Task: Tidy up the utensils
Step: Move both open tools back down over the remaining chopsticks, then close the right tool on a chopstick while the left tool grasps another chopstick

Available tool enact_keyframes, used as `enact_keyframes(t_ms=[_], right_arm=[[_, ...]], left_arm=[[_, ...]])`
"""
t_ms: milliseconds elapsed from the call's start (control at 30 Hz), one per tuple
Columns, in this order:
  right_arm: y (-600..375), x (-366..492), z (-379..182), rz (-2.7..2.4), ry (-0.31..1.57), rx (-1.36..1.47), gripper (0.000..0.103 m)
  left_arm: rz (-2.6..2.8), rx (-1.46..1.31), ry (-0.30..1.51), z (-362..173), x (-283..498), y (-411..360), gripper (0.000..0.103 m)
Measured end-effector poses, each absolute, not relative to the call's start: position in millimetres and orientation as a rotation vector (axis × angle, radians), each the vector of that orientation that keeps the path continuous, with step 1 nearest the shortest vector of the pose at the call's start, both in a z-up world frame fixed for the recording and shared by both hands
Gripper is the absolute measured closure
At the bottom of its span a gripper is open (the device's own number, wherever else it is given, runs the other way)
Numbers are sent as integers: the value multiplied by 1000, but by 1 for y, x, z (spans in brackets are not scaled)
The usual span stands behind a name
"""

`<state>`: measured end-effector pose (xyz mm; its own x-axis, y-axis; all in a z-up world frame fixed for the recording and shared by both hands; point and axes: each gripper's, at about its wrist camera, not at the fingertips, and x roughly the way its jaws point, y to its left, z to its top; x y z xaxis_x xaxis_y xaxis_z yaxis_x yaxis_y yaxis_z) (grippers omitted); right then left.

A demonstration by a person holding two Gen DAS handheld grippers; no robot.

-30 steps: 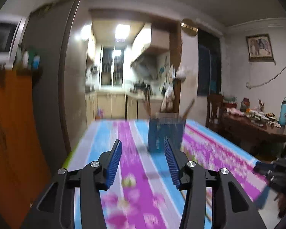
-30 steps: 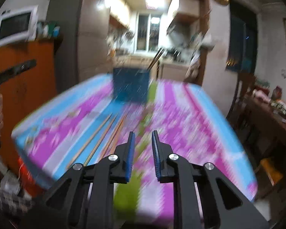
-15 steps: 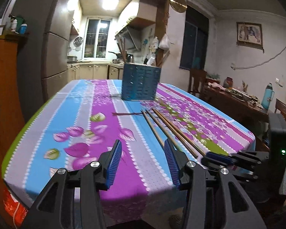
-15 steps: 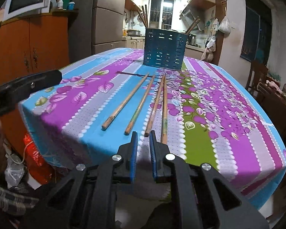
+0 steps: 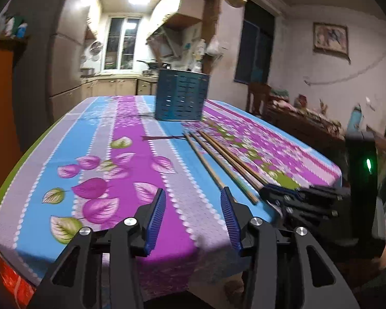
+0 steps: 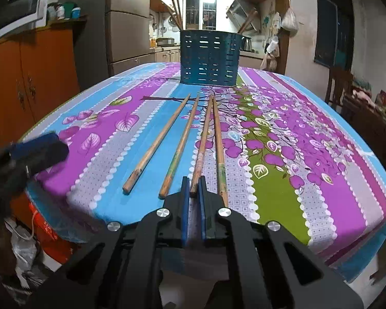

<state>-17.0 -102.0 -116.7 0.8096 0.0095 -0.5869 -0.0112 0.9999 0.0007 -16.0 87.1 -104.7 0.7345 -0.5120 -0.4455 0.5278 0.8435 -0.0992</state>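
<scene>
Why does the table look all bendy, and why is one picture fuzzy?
Both views: fisheye lenses curve the flowery striped tablecloth. Left wrist view: smeared by motion, especially the slotted blue utensil holder. Right wrist view: sharp wooden chopsticks; kitchen ceiling lights glare white.

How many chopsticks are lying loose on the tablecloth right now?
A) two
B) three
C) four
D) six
C: the right wrist view shows four chopsticks side by side on the tablecloth in front of the blue holder.

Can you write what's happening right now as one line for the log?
right gripper: shut on third chopstick from left | left gripper: open, empty | blue holder: upright, far end
</scene>
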Motion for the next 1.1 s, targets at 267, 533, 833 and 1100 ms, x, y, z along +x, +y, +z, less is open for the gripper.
enact_keyframes(t_ms=[267,533,833,1100], right_arm=[[-119,-18,-110,53,630,121,99],[-131,-26,-86,95,591,153,98],[-140,-26,-69,139,551,166,98],[-144,-24,-74,159,557,164,98]], left_arm=[[-600,171,460,-112,-29,57,68],[-589,199,500,-123,-16,34,68],[-530,222,542,-132,-4,17,68],[-446,206,539,-133,-3,19,93]])
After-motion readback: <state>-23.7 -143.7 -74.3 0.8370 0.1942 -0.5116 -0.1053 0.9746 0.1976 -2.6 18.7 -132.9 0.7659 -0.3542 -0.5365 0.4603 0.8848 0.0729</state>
